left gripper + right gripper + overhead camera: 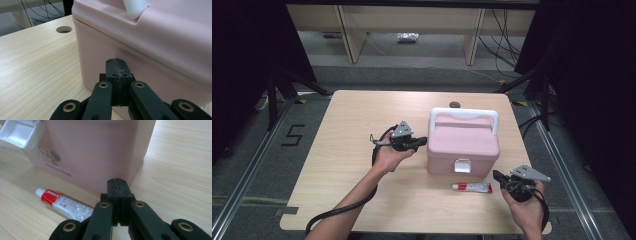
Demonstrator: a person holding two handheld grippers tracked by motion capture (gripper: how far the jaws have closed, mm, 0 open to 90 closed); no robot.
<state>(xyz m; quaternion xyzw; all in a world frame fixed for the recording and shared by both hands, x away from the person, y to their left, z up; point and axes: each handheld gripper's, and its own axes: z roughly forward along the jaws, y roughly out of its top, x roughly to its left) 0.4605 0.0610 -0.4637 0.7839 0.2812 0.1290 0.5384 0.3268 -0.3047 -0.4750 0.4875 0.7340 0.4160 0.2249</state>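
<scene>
A pink box (463, 142) with a white carry handle (464, 117) and a white front latch (462, 165) stands on the wooden table (347, 150), lid down. My left gripper (424, 141) is shut with nothing in it, its tip right at the box's left side wall (100, 50). In front of the box lies a white tube with a red band (472, 187). My right gripper (495, 175) is shut and empty just right of the tube (63, 205), near the box's front right corner (140, 157). The latch (21, 133) hangs open at the upper left of the right gripper view.
A round cable hole (455, 104) sits in the table behind the box; the same cable hole (64, 29) appears in the left gripper view. Wide bare tabletop lies to the left. Dark tripod legs and curtains flank the table; wooden furniture legs and cables stand on the floor beyond.
</scene>
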